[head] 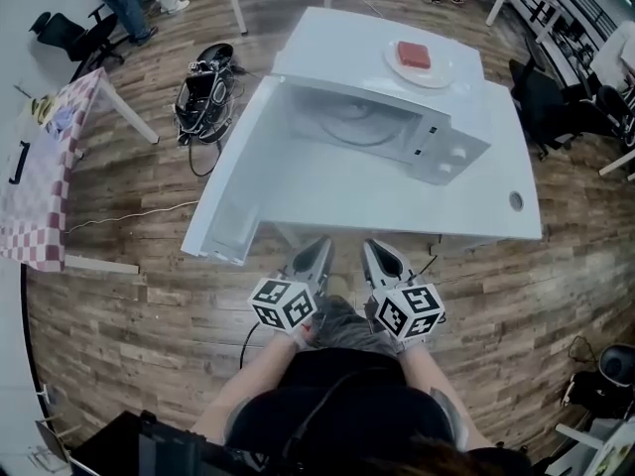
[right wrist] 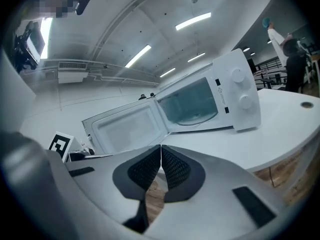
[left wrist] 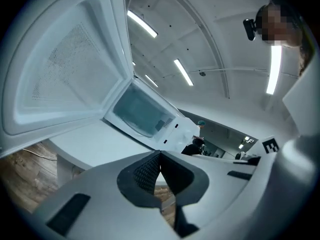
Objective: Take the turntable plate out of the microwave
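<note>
The table (head: 397, 206) sets the microwave (head: 451, 157) facing the person, and its door (head: 233, 177) is swung wide to the left, which leaves the cavity clear to reach into. The plate (head: 352, 122) lies flat inside, untouched. The left gripper (head: 317, 251) and right gripper (head: 380, 254) sit side by side near the table's edge, jaws together and empty, probably because the reach isn't made yet.

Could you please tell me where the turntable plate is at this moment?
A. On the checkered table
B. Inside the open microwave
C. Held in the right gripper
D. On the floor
B: the turntable plate lies inside the microwave, whose door stands open, while the left gripper and the right gripper are short of the table, jaws shut on nothing.
</note>
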A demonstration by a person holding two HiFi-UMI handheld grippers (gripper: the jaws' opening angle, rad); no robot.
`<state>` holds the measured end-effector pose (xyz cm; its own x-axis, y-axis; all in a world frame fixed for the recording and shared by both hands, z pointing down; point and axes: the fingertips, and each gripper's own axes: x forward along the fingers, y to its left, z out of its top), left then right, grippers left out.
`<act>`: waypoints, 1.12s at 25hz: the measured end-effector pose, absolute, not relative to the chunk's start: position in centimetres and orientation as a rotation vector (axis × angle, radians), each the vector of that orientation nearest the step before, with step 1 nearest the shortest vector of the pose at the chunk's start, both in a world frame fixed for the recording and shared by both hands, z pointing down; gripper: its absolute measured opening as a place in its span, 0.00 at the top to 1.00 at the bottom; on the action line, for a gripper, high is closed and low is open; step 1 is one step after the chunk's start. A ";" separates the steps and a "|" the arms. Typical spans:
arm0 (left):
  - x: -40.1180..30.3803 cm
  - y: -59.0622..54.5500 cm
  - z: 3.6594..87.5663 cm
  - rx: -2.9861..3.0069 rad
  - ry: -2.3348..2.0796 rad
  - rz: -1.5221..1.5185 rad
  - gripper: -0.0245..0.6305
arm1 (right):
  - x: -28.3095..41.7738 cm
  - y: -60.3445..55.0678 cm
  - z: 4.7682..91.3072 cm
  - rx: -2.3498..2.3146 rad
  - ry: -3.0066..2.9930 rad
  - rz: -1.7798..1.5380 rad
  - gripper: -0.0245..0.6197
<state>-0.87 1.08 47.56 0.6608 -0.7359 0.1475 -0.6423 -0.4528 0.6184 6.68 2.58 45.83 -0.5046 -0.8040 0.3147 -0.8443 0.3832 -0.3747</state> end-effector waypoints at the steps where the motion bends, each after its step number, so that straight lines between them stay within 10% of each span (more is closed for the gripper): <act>1: -0.8 0.3 47.6 2.217 -1.064 -0.185 0.94 | 6.8 1.8 46.0 1.518 -2.539 0.775 0.93; 28: 1.5 -10.7 50.8 2.080 -1.164 -0.176 0.94 | 11.0 -9.8 50.0 1.472 -2.496 1.059 0.93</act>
